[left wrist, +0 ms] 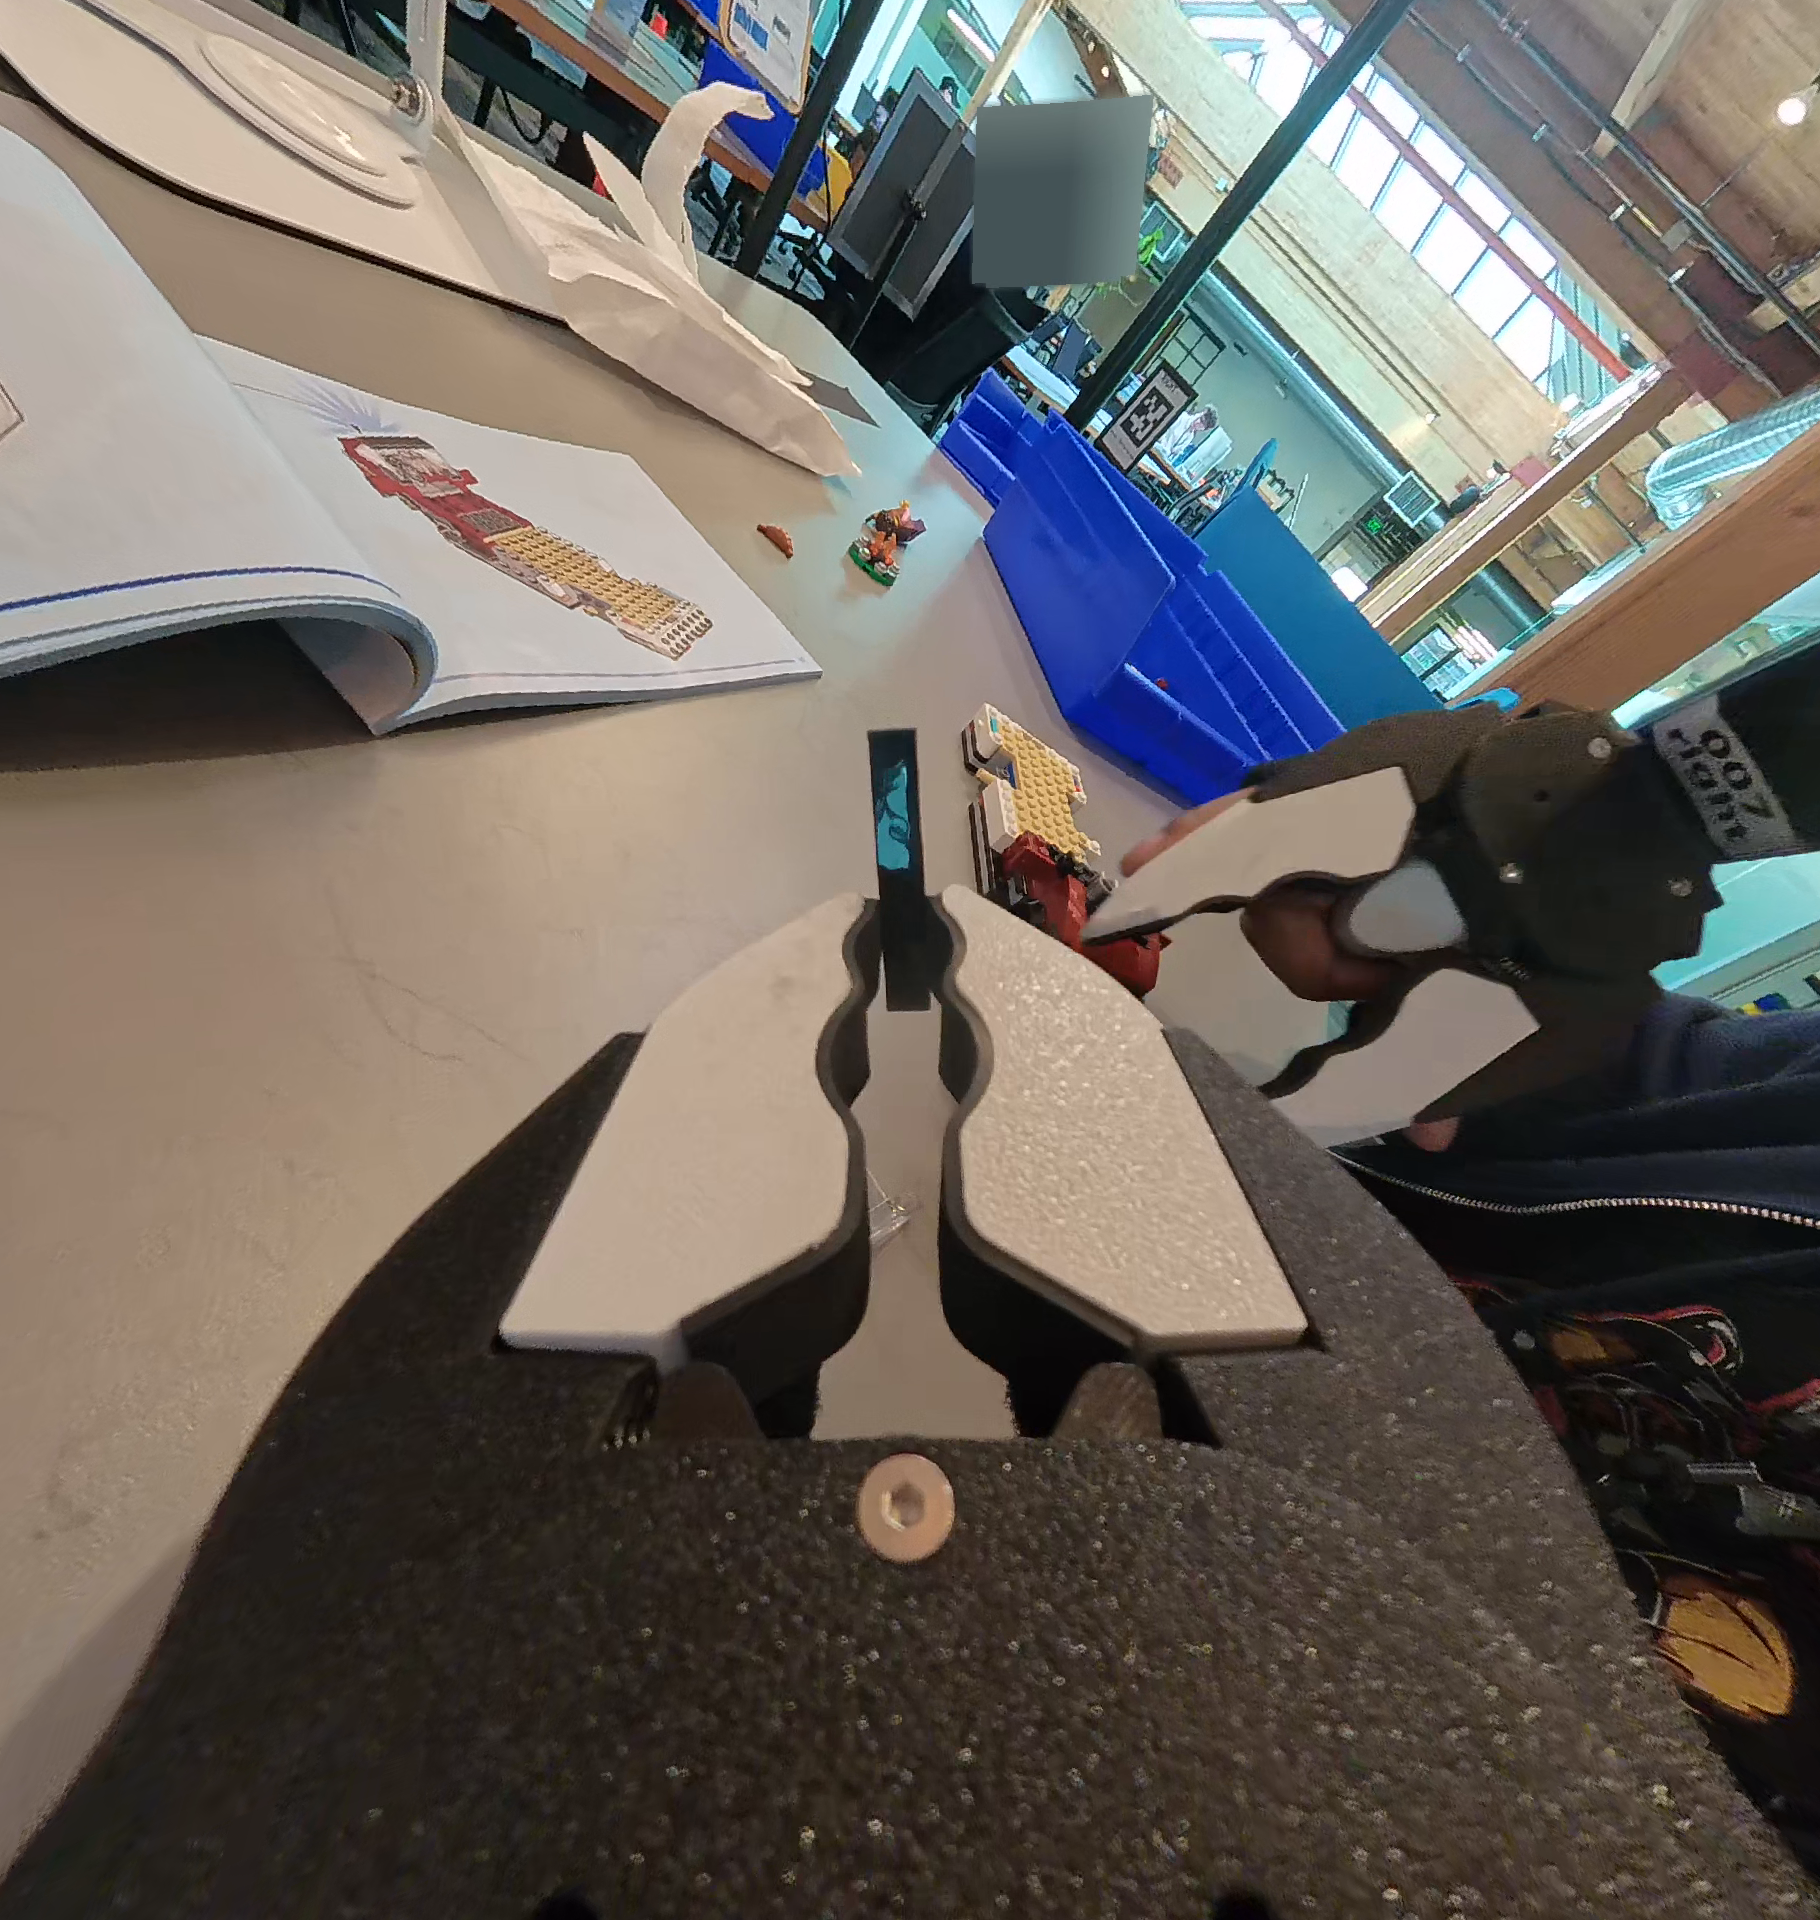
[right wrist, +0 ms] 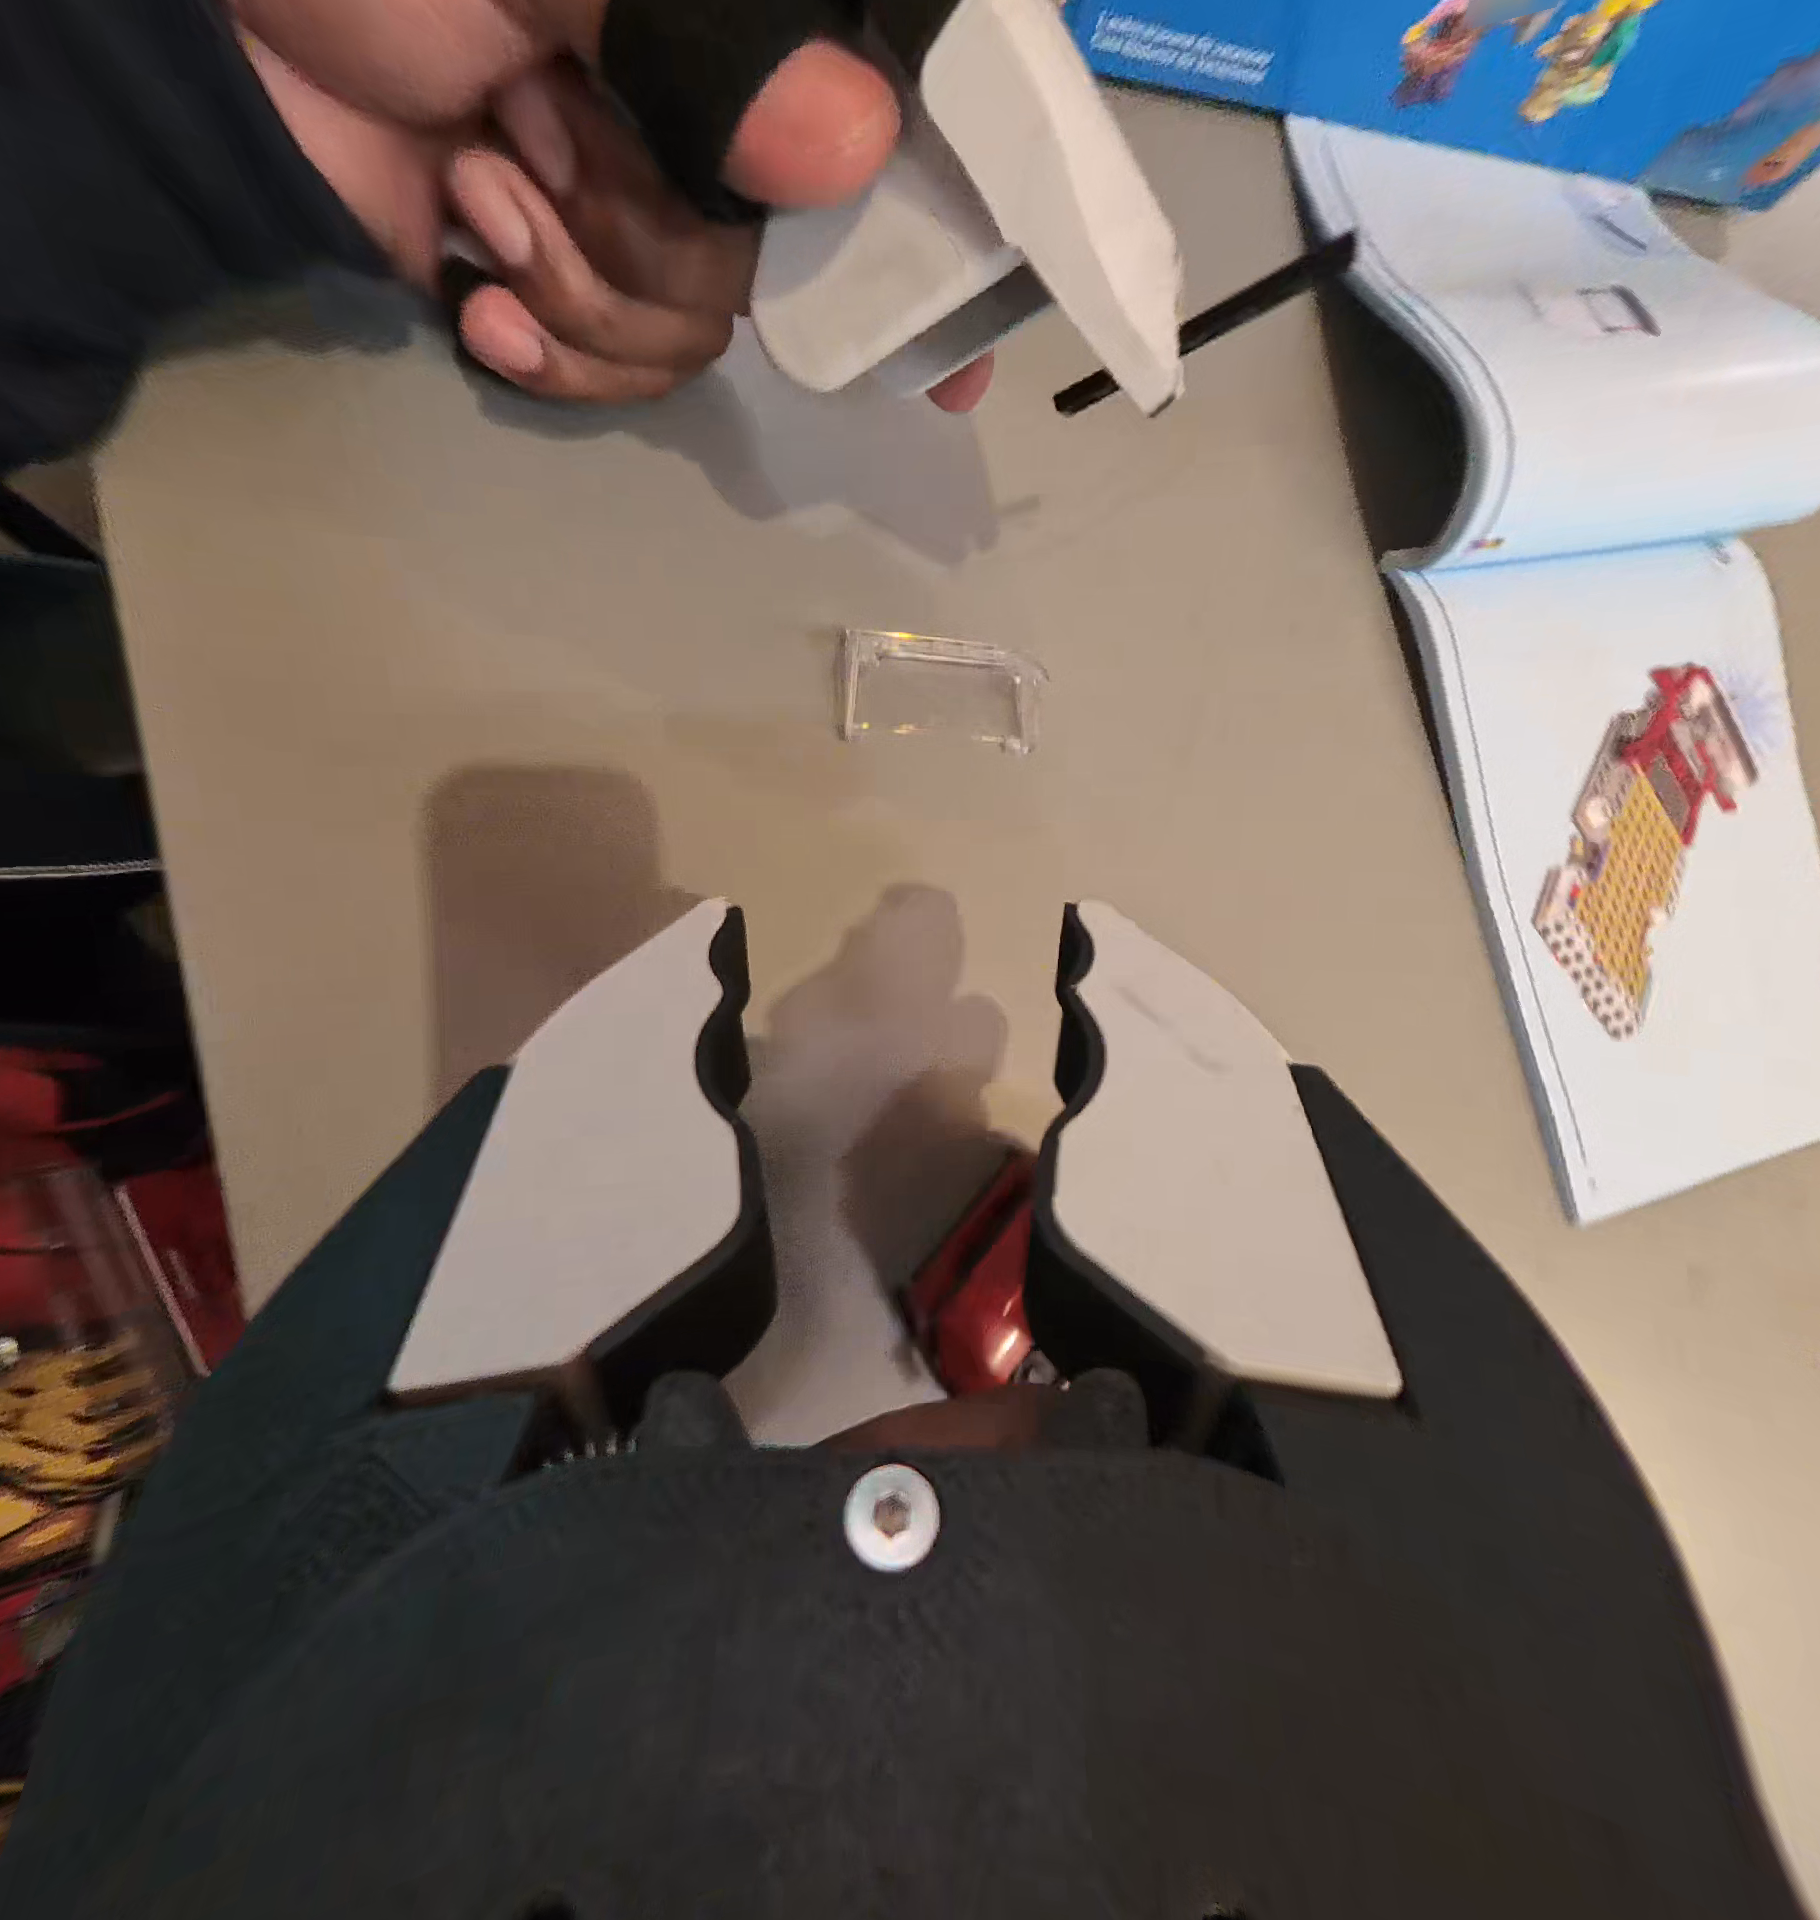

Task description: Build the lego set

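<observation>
My left hand-held gripper (left wrist: 901,940) pinching thin black flat strip (left wrist: 898,862), stiff, light; right hand-held gripper (right wrist: 895,925) wide open, empty, above clear plastic piece (right wrist: 937,691), probably slippery; grip its edges

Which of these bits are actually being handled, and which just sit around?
Being handled:
left gripper, clamping a thin black flat piece with a teal panel
right gripper, open above the table

Sitting around:
clear plastic window piece
open instruction booklet
blue plastic bins

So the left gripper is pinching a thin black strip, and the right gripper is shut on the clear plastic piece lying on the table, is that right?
Not quite. The left gripper does pinch the thin black strip, but the right gripper is open and empty. The right wrist view shows the clear plastic piece lying on the table, ahead of its fingertips, untouched.
</observation>
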A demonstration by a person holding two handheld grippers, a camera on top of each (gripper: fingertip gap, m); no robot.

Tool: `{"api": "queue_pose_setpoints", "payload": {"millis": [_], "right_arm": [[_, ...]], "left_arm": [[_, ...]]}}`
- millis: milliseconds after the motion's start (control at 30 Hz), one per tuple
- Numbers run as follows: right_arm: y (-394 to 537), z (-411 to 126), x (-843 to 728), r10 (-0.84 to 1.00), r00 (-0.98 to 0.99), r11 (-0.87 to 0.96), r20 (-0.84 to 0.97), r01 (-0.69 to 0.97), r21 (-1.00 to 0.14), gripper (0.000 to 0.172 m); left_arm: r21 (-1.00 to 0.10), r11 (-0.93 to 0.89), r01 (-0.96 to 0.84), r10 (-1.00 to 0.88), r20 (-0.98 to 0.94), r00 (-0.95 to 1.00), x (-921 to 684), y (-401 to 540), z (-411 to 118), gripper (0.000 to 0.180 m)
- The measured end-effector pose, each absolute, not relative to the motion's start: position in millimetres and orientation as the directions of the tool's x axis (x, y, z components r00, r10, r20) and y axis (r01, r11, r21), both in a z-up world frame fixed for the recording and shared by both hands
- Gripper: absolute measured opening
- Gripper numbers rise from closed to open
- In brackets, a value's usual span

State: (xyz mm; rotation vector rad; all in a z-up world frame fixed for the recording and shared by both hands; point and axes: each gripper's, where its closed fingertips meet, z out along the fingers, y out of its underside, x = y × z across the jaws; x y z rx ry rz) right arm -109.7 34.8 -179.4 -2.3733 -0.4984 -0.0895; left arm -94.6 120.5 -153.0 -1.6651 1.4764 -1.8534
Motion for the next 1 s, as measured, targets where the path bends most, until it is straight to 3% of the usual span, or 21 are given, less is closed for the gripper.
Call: {"api": "queue_pose_setpoints", "payload": {"millis": [267, 467, 567, 1000], "right_arm": [[87.6, -205.7, -118.6, 0.383, 0.913, -0.751, 0.143, 0.398, -0.527, 0.069], [98.7, -225.6, -117.7, 0.325, 0.94, -0.801, 0.101, 0.33, -0.5, 0.066], [100.1, -226.2, -115.2, 0.295, 0.951, -0.805, 0.087, 0.297, -0.513, 0.052], [85.4, -194.0, -110.2, 0.238, 0.963, -0.703, 0.129, 0.262, -0.661, 0.052]], "left_arm": [[-0.763, -0.486, -0.427, -0.712, 0.629, -0.312, -99.2, 123.2, -153.2, 0.008], [-0.758, -0.488, -0.434, -0.711, 0.633, -0.306, -99.9, 123.6, -154.2, 0.008], [-0.755, -0.492, -0.433, -0.71, 0.637, -0.302, -100.2, 124.4, -154.2, 0.008], [-0.754, -0.488, -0.44, -0.713, 0.635, -0.298, -99.4, 123.7, -155.8, 0.008]]}}
